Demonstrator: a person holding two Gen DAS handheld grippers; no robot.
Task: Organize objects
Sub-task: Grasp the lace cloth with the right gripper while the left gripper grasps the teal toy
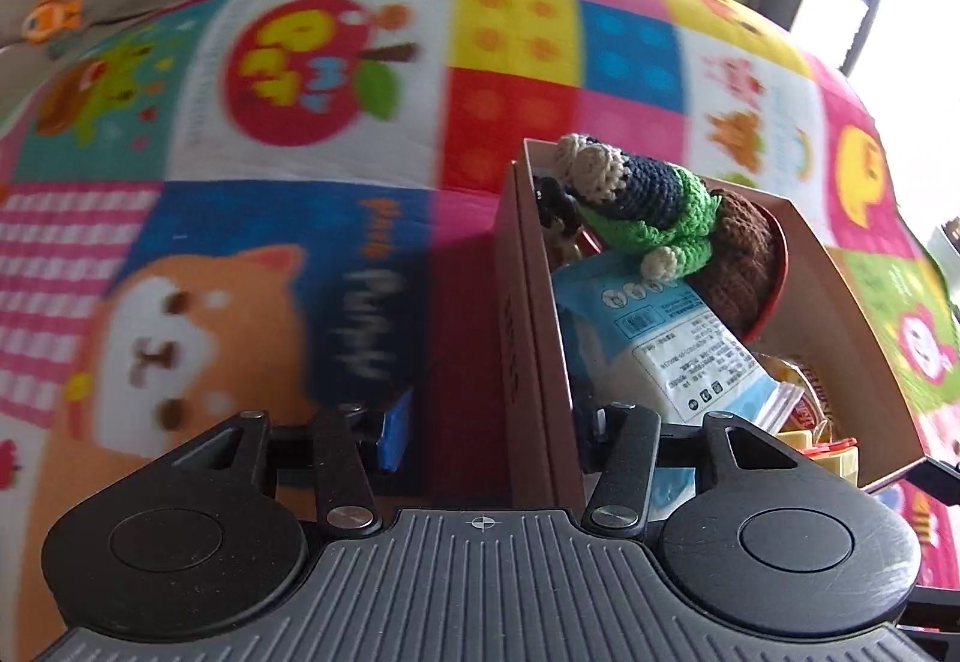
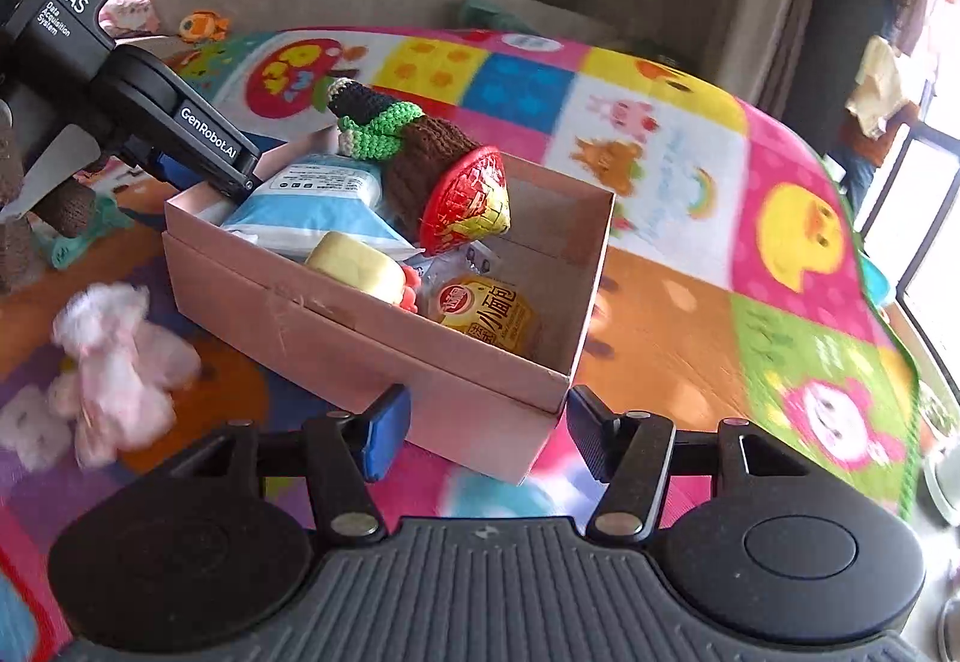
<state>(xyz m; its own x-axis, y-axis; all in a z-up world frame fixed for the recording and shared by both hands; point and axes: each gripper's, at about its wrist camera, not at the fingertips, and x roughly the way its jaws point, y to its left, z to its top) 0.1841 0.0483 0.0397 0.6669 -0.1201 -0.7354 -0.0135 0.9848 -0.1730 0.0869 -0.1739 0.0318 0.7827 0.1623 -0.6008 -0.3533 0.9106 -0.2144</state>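
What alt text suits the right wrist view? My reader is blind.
A pink box full of toys and snack packets sits on a colourful mat, with the open right tool at its near corner. The left tool reaches its far side; a pink plush lies left.

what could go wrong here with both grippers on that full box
The crochet doll lies on top of the pile, above the box rim, so a tilt may tip it out. The left gripper straddles only one wall, which may bend. The right gripper sits open at a corner, so its hold may slip.
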